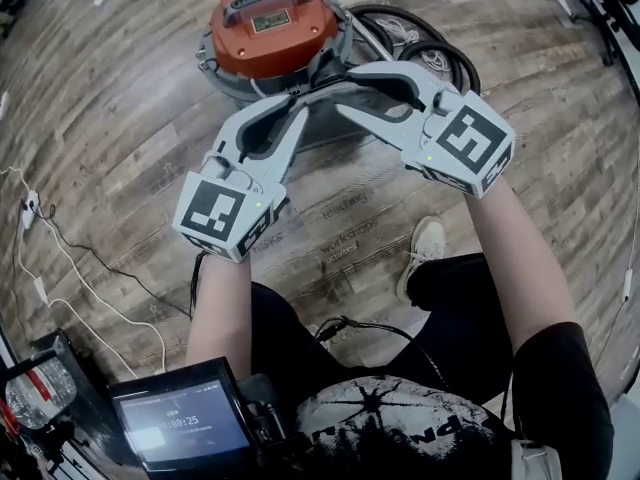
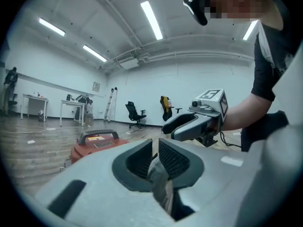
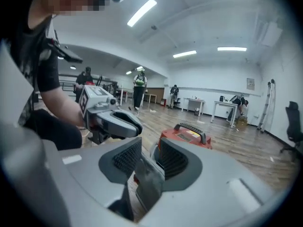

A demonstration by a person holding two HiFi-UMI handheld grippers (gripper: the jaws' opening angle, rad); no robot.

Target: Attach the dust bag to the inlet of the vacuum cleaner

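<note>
The left claw and right claw partly hide the vacuum cleaner.

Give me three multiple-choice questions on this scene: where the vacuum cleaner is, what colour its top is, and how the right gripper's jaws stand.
1. Where does the vacuum cleaner stand? A on a table; B on the wooden floor; C on a chair.
2. What colour is its top? A blue; B green; C red.
3. How do the jaws of the right gripper stand? A apart; B shut on a cloth; C shut on a bottle.
Answers: B, planks surround it in the head view; C, it is red in every view; A, the right gripper view shows the vacuum cleaner through their gap.
</note>
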